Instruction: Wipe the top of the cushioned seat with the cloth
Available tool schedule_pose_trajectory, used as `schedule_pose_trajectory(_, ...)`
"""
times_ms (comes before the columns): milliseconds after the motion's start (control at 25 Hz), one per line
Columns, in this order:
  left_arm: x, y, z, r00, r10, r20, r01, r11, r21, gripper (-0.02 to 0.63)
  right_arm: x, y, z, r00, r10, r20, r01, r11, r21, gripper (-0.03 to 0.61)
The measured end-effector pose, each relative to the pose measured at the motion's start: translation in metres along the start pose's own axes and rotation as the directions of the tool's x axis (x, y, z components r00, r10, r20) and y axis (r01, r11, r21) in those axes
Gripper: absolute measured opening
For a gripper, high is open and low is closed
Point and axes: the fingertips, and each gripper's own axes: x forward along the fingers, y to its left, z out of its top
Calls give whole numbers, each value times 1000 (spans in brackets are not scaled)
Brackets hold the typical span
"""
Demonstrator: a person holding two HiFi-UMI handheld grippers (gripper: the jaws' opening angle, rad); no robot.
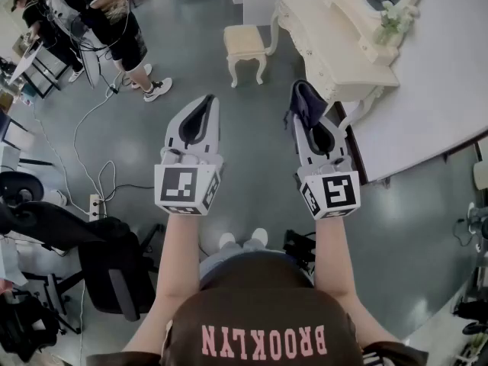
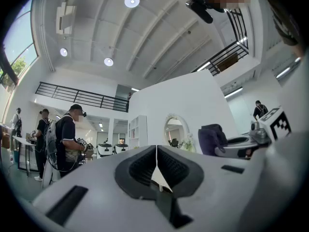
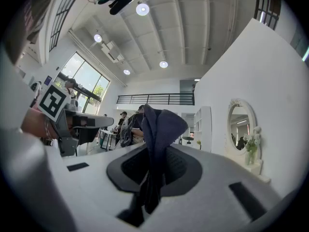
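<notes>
Right gripper point(image 1: 307, 104) clamps the dark cloth point(image 3: 159, 129), left gripper point(image 1: 200, 111) clenched on nothing, both well short of the seat point(image 1: 245, 40)

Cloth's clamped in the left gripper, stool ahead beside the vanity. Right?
Wrong gripper: the dark cloth is clamped in the right gripper, per the right gripper view. The stool does stand ahead beside the vanity.

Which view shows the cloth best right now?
Right gripper view: the cloth is close up, pinched between the jaws. Head view shows it small, from above; left gripper view shows it small, off to the side.
</notes>
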Motion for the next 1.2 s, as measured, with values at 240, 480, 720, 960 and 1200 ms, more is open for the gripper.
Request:
schedule_pose_trajectory(240,5,-16,0,1000,28,1,-28,999,16,5,-10,-20,-9,1000,10,-1,-10,1000,13,34)
schedule_pose_trajectory(480,14,-24,-8,999,44,-9,-44,999,12,5,-10,-36,-15,1000,31,-3,-31,999,26,34)
schedule_pose_trajectory(720,38,-20,-15,999,41,-12,-41,999,18,5,8,-48,-23,999,36,-9,-36,999,22,34)
schedule_pose_trajectory(960,74,3,-32,999,27,-25,-26,1000,17,5,46,-60,-39,999,18,-28,-17,1000,25,34)
schedule_pose_trajectory(1200,124,46,-54,999,11,-31,-11,1000,10,5,109,-73,-53,999,0,-33,0,1000,23,34)
